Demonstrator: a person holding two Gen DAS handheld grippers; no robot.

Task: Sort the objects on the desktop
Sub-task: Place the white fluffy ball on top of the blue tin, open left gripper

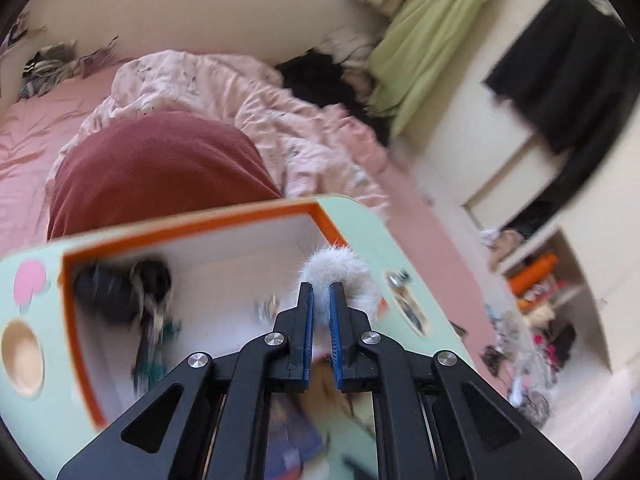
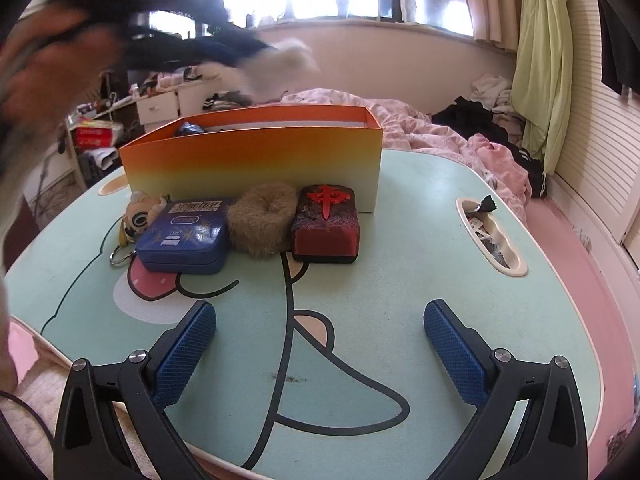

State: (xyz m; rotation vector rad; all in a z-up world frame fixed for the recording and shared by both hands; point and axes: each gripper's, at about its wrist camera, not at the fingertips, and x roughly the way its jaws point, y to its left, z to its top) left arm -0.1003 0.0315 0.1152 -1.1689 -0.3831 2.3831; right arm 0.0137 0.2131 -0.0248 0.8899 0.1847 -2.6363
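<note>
Black left gripper (image 1: 320,286) fills the bottom of the left wrist view, its blue-padded fingers (image 1: 308,320) pinching a white fluffy hair tie (image 1: 340,270) at their tips. Just beyond, in the middle of that frame, sits the orange box (image 1: 188,222), its white inside open to view with a blurred dark object (image 1: 112,292) at its left end. Around the box runs the mint-green tabletop (image 1: 360,216), and a red cushion (image 1: 160,172) and a pink quilt (image 1: 248,92) lie above it in the frame.

At the bottom of the right wrist view, the right gripper (image 2: 320,336) hangs over the tabletop with fingers (image 2: 188,352) spread wide and nothing between them. Mid-frame, in a row along the box's near wall, stand a blue tin (image 2: 184,236), a brown fluffy hair tie (image 2: 262,220) and a red mahjong-tile block (image 2: 326,228); a small plush keychain (image 2: 140,216) lies left of the tin. At upper centre, the white hair tie appears as a blur above the box.
</note>
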